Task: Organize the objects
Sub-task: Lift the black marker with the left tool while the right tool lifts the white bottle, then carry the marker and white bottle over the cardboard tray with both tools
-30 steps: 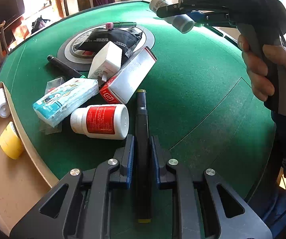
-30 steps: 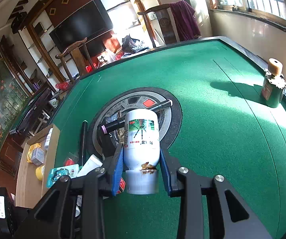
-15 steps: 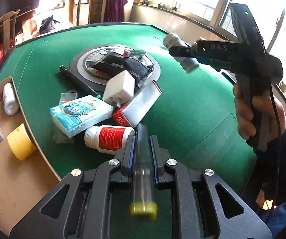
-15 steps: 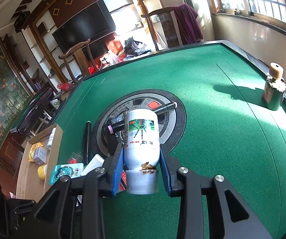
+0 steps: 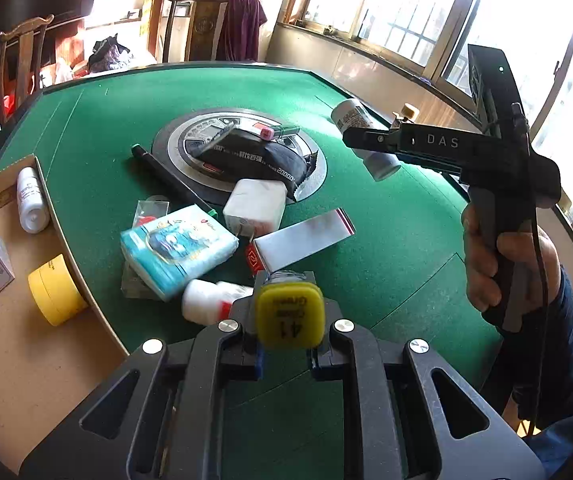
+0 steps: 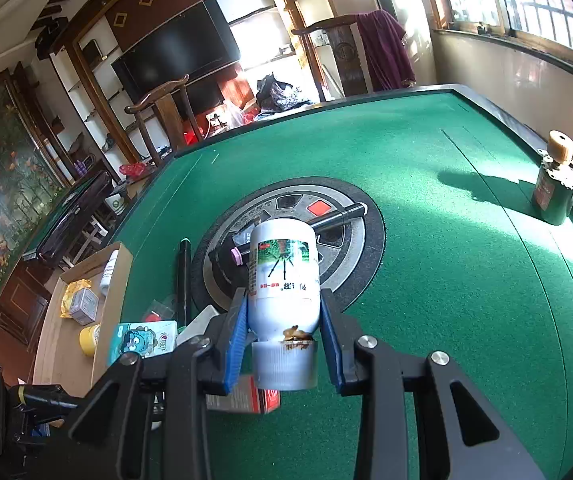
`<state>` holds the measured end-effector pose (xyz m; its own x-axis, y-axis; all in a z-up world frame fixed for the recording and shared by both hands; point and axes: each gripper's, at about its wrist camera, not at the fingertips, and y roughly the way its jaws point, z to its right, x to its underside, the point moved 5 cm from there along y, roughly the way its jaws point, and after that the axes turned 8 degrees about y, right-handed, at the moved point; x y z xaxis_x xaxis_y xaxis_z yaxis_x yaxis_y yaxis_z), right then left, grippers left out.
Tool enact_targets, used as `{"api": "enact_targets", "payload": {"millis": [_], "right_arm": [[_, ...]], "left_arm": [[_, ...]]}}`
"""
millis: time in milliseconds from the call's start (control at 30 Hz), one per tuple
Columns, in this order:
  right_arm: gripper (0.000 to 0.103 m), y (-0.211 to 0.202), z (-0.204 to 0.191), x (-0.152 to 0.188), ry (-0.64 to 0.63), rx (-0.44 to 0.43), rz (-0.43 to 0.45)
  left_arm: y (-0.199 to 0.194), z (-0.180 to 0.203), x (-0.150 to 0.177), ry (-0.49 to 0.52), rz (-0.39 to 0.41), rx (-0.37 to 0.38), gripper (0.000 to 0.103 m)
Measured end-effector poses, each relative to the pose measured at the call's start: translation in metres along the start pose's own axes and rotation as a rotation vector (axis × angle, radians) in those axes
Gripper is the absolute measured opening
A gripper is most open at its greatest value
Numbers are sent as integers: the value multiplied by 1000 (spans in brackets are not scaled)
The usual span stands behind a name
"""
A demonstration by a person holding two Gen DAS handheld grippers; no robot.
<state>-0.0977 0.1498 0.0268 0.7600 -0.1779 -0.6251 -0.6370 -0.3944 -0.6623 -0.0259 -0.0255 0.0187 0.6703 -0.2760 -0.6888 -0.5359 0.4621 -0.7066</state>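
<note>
Here's the left gripper point(image 5: 284, 280), pinched tight on a marker point(image 5: 289, 315), its yellow end cap tipped straight at the lens and lifted clear of the green felt table point(image 5: 386, 232). Over to the right gripper point(image 6: 284, 312): its blue pads clamp a white bottle point(image 6: 284, 276) by the shoulders, cap toward the camera, base pointing out over the table; from the left wrist you can see a hand point(image 5: 502, 264) wrapped round that tool's grip.

Down on the felt, a cluster sits near the left edge: a blue tissue pack point(image 5: 178, 250), a white charger point(image 5: 255, 208), a silver-and-red box point(image 5: 300, 242), and a red-labelled white bottle point(image 5: 210, 302), blurred here, so its exact lie is hard to call. A black pouch point(image 5: 254, 158) rests on the round centre panel point(image 5: 190, 136), with a black pen point(image 5: 170, 180) lying slantwise just beside the panel.

Left of the table, a cardboard box point(image 5: 14, 352) holds a yellow tape roll point(image 5: 54, 290) and a small white bottle point(image 5: 30, 200). Far right corner, a green bottle point(image 6: 554, 190) stands upright in sunlight. Behind: wooden chairs point(image 6: 166, 120), a dark television point(image 6: 178, 48), bright windows point(image 5: 386, 8).
</note>
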Motion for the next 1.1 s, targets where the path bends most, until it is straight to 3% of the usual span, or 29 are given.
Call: {"api": "enact_targets", "payload": {"millis": [267,567,1100], "right_arm": [[34,1,-5,4,-15,-2,-2],[34,2,-22,15,-63,-30,-15],[34,9,-72,50,-159,-89,-57]], "left_arm": [[-13,-8,-6,-33,61,-10,14],[-27,-20,-12,-43,135,-131,14],[-39,-33,-14,-79,184,-168,14]]}}
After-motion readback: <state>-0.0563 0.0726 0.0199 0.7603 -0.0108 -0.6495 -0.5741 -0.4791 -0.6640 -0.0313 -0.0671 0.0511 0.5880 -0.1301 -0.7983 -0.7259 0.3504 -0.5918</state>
